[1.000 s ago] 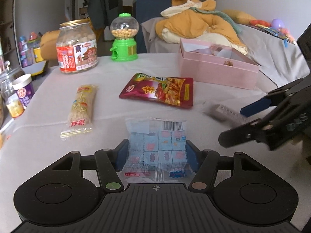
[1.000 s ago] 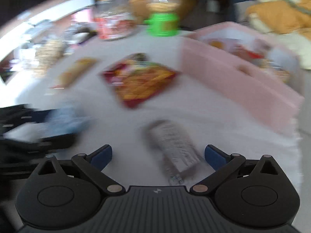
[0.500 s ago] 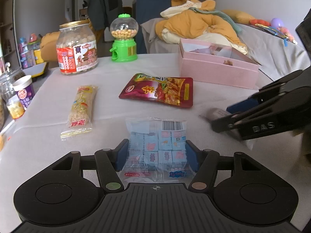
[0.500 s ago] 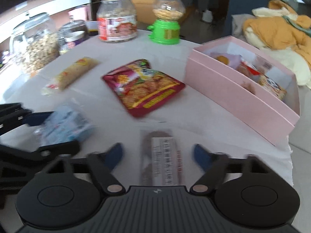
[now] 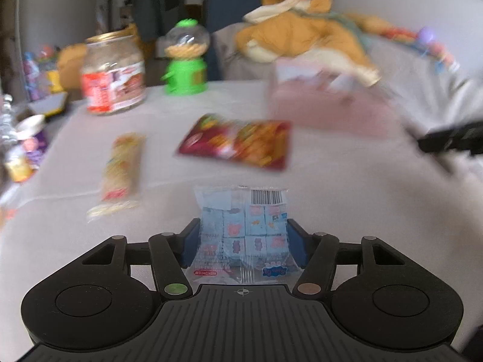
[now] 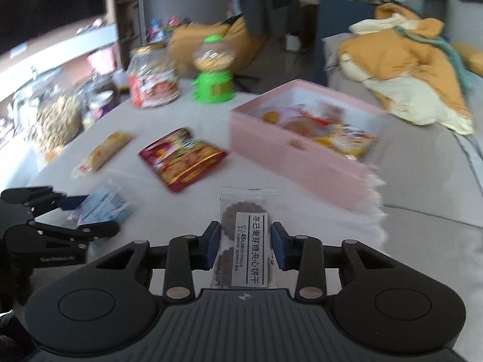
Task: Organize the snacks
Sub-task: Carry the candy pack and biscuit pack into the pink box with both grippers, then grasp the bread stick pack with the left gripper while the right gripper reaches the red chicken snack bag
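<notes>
My left gripper (image 5: 243,242) is shut on a clear packet of blue candy cubes (image 5: 241,229), held just above the table; the packet also shows in the right wrist view (image 6: 101,206). My right gripper (image 6: 246,246) is shut on a clear biscuit packet (image 6: 246,235) with a white label and holds it above the table. The open pink box (image 6: 302,150) with several snacks inside stands ahead and to the right. A red snack bag (image 6: 181,158) and a yellow wafer pack (image 6: 102,150) lie on the white tablecloth (image 5: 347,199).
A jar with a red label (image 5: 113,75) and a green candy dispenser (image 5: 185,60) stand at the table's far side. Jars and small tubs (image 6: 57,117) line the left edge. An orange jacket (image 6: 404,60) lies on a grey sofa beyond the box.
My right gripper has shut on the biscuit packet and lifted it off the table. My left gripper, still holding the candy packet, has risen; its view is now blurred.
</notes>
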`<state>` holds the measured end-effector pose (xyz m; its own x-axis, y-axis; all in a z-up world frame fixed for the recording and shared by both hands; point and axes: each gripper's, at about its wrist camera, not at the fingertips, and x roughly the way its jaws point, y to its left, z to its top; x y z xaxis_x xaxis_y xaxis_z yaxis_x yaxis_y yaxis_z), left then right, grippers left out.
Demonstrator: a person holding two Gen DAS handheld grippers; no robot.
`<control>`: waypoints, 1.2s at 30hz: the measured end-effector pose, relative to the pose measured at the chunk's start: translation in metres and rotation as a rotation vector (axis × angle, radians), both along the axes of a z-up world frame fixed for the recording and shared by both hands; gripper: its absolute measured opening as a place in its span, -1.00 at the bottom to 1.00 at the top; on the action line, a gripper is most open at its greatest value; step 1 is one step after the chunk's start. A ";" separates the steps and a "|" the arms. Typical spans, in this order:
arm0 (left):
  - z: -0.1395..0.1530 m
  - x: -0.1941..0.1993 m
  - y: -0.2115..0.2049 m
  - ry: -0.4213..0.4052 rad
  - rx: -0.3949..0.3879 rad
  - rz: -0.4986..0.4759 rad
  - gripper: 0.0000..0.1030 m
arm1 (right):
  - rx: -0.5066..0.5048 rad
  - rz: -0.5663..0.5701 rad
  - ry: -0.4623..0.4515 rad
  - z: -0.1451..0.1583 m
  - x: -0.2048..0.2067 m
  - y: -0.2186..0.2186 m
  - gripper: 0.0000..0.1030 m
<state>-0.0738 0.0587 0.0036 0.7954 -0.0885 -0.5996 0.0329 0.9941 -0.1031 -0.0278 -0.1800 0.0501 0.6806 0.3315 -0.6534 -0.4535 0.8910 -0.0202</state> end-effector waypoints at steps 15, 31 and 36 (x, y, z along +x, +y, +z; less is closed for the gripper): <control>0.080 0.257 -0.090 -0.064 -0.217 -0.219 0.20 | 0.109 -0.178 -0.043 -0.006 0.023 -0.076 -0.30; 0.059 0.099 0.048 -0.115 -0.120 0.098 0.20 | 0.135 -0.179 -0.176 0.095 0.136 -0.054 0.87; 0.036 0.071 0.103 -0.042 -0.073 0.266 0.20 | 0.100 -0.204 -0.122 0.094 0.170 -0.029 0.87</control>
<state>-0.0026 0.1612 0.0398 0.8204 0.0854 -0.5654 -0.2227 0.9584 -0.1784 0.1425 -0.2092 0.1441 0.8117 0.2380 -0.5334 -0.2633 0.9643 0.0295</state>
